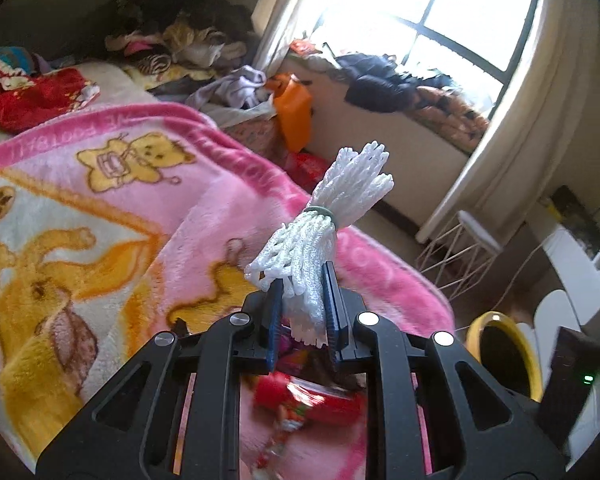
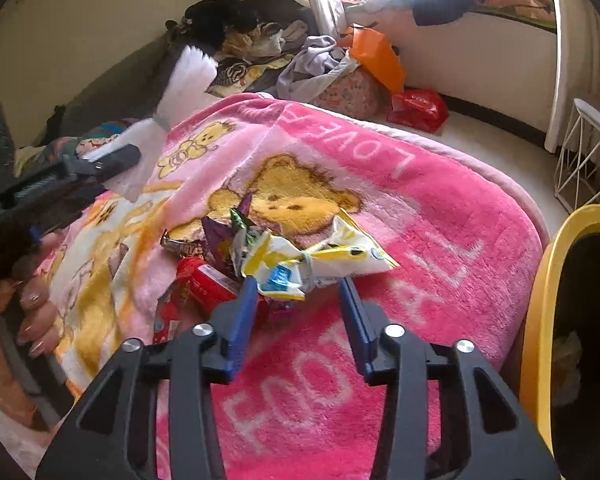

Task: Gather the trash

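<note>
1. white foam net bundle [image 1: 320, 240]: centre of the left wrist view, lower end pinched between the left gripper [image 1: 302, 312] pads, lifted above the pink blanket [image 1: 100, 208].
2. yellow-white wrapper [image 2: 320, 260]: mid-frame, just beyond the parted, empty right gripper [image 2: 298, 320] fingertips.
3. yellow bin [image 2: 540, 300]: right edge.

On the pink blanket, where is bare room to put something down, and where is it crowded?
Free: the pink blanket with the white letters, between the wrapper pile and the yellow bin, and the near strip before the right gripper. Crowded: the wrappers and the red can at the middle, and the clothes heap behind.
</note>
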Demonstrator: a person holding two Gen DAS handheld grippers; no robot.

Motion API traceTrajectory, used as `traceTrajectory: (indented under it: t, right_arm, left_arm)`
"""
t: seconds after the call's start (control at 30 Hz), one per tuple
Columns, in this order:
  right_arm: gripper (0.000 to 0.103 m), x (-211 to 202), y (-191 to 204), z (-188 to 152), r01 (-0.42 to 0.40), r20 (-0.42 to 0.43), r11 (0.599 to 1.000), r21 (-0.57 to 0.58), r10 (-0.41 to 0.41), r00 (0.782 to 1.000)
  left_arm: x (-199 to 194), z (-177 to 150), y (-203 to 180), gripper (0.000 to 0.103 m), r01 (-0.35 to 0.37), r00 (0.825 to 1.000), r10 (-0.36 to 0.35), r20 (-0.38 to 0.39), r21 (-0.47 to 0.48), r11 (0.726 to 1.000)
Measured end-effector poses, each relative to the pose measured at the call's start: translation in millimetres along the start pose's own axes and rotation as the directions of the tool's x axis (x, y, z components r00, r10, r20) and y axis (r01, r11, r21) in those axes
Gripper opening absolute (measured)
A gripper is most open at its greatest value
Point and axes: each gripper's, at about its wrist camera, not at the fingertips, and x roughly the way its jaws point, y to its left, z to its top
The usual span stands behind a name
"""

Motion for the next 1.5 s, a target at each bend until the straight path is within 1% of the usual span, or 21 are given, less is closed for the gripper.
traceTrajectory:
  t: [0.03, 0.1, 0.2, 0.23, 0.33, 0.37, 0.4, 0.47, 0.5, 0.6, 0.67, 0.97, 1.03, 1.13, 1.37, 1.5]
  right_arm:
    - [0.045, 2, 4, 1, 0.009, 0.001, 1.0, -0.008, -0.009, 1.0]
    - [0.053, 8, 7, 5, 0.026, -0.002, 1.0, -0.009, -0.026, 1.0]
    - [0.058, 20, 13, 9, 0.043, -0.015, 0.999, -0.003, -0.043, 0.999]
    - [0.059, 24, 15, 10, 0.048, -0.021, 0.999, -0.009, -0.049, 0.999]
    - [0.059, 40, 17, 10, 0.121, -0.059, 0.992, -0.039, -0.123, 0.991]
    - [0.059, 44, 15, 10, 0.128, -0.072, 0.991, -0.028, -0.13, 0.989]
    - [0.053, 47, 11, 9, 0.128, -0.084, 0.992, -0.006, -0.128, 0.988]
    - [0.036, 50, 2, 8, 0.103, -0.099, 0.994, 0.037, -0.099, 0.99]
    - [0.035, 50, -1, 6, 0.1, -0.101, 0.994, 0.049, -0.094, 0.99]
    - [0.033, 40, -12, 4, 0.047, -0.079, 0.994, 0.099, -0.039, 0.996]
    - [0.033, 30, -17, 3, 0.032, -0.058, 0.993, 0.112, -0.026, 0.998]
    - [0.031, -15, -31, -5, 0.026, 0.029, 0.994, 0.103, -0.029, 0.999]
    - [0.03, -24, -34, -7, 0.009, 0.047, 0.993, 0.12, -0.014, 0.999]
    - [0.029, -34, -36, -9, -0.021, 0.063, 0.991, 0.13, 0.013, 0.998]
    - [0.026, -49, -32, -15, -0.041, 0.081, 0.992, 0.119, 0.031, 0.996]
    - [0.026, -59, -32, -14, -0.044, 0.109, 0.991, 0.124, 0.031, 0.994]
  left_arm:
    - [-4, -1, -2, 0.013, 0.008, 1.0, -0.008, 0.005, 0.0, 1.0]
    - [-12, -3, -5, 0.013, 0.022, 1.0, -0.022, 0.015, 0.001, 1.0]
    - [-20, -6, -8, 0.013, 0.035, 0.999, -0.035, 0.021, 0.009, 0.999]
    - [-23, -7, -8, 0.013, 0.037, 0.999, -0.037, 0.023, 0.009, 0.999]
    - [-29, -8, -8, 0.013, 0.047, 0.999, -0.047, 0.027, 0.011, 0.999]
    - [-31, -8, -9, 0.013, 0.05, 0.998, -0.05, 0.029, 0.011, 0.999]
    - [-32, -8, -10, 0.013, 0.054, 0.998, -0.055, 0.03, 0.012, 0.998]
    - [-35, -9, -12, 0.013, 0.062, 0.998, -0.062, 0.031, 0.016, 0.998]
    - [-35, -9, -13, 0.013, 0.065, 0.997, -0.065, 0.031, 0.017, 0.998]
    - [-37, -12, -18, 0.013, 0.077, 0.997, -0.078, 0.029, 0.02, 0.997]
    - [-36, -13, -19, 0.013, 0.083, 0.996, -0.084, 0.026, 0.023, 0.996]
    - [-35, -22, -33, 0.013, 0.108, 0.994, -0.109, 0.016, 0.035, 0.994]
    - [-36, -24, -36, 0.013, 0.112, 0.994, -0.113, 0.014, 0.036, 0.993]
    - [-37, -27, -39, 0.013, 0.12, 0.993, -0.121, 0.01, 0.037, 0.992]
    - [-37, -34, -50, 0.013, 0.135, 0.991, -0.135, 0.001, 0.06, 0.989]
    - [-38, -38, -59, 0.013, 0.146, 0.989, -0.146, -0.005, 0.077, 0.986]
